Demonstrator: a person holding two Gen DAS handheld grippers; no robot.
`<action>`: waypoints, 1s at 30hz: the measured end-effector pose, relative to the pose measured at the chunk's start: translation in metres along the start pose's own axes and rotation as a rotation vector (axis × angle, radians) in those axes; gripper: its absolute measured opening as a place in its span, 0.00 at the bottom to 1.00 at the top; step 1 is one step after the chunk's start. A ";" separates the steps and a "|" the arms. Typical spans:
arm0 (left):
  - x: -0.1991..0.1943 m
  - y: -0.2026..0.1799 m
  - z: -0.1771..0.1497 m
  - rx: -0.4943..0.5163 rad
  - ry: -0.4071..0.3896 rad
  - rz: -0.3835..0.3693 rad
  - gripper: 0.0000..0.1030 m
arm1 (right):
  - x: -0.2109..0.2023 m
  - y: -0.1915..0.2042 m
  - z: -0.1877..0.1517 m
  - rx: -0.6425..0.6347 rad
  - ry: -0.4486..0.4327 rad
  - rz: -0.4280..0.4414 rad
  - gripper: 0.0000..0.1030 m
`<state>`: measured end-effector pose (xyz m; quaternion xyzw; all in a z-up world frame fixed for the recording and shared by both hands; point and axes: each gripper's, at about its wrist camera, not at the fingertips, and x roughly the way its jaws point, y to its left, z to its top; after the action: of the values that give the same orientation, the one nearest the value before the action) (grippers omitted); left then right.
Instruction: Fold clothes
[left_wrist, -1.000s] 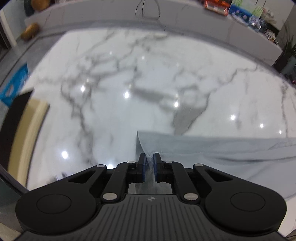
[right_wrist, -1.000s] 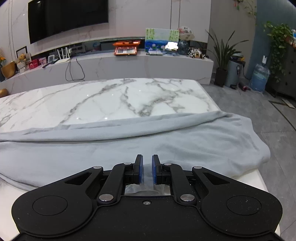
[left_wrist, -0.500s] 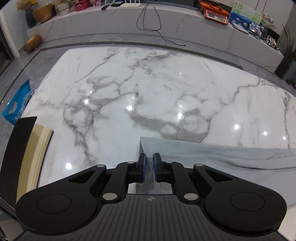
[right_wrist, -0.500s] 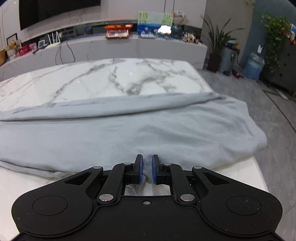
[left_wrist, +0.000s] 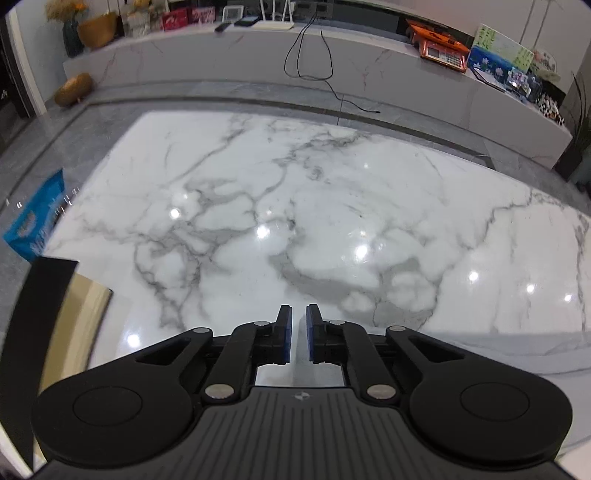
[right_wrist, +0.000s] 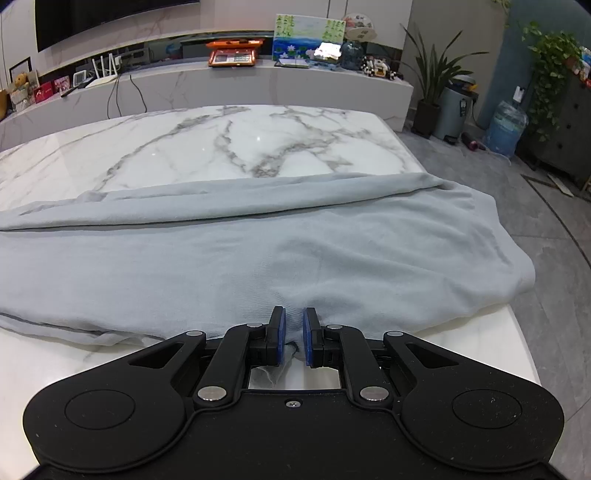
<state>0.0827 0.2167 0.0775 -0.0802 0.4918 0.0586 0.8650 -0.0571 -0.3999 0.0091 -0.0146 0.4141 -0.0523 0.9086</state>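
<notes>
A light grey garment (right_wrist: 258, 258) lies flat across the near part of the white marble table (right_wrist: 221, 147), with a long fold along its far side and its right end drooping over the table edge. My right gripper (right_wrist: 293, 332) is shut on a pinch of its near hem. In the left wrist view only a pale strip of the garment (left_wrist: 517, 347) shows at the right, running under the gripper body. My left gripper (left_wrist: 299, 332) is shut, with a sliver of grey cloth between the blue pads (left_wrist: 285, 336).
A black and tan chair back (left_wrist: 44, 314) stands at the table's left edge, with a blue bag (left_wrist: 37, 221) on the floor beyond it. A long marble console (left_wrist: 221, 62) with cables runs behind. Right of the table are potted plants (right_wrist: 432, 81), a bin (right_wrist: 452, 110) and a water bottle (right_wrist: 506, 125).
The left gripper has drawn back with the cloth corner, which now sits mostly hidden under it, and more of the far table shows. The right gripper keeps its grip on the hem.
</notes>
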 end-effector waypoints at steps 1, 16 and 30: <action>0.000 -0.002 -0.002 0.006 0.003 -0.009 0.07 | 0.000 0.000 0.000 0.001 -0.001 0.000 0.10; 0.012 -0.070 -0.069 0.227 0.047 -0.060 0.07 | 0.024 0.088 0.033 -0.147 -0.047 0.247 0.10; 0.012 -0.063 -0.088 0.214 -0.048 -0.080 0.09 | 0.084 0.139 0.096 -0.178 -0.053 0.180 0.10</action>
<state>0.0264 0.1384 0.0283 -0.0053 0.4710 -0.0268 0.8817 0.0816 -0.2728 -0.0009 -0.0593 0.3926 0.0669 0.9154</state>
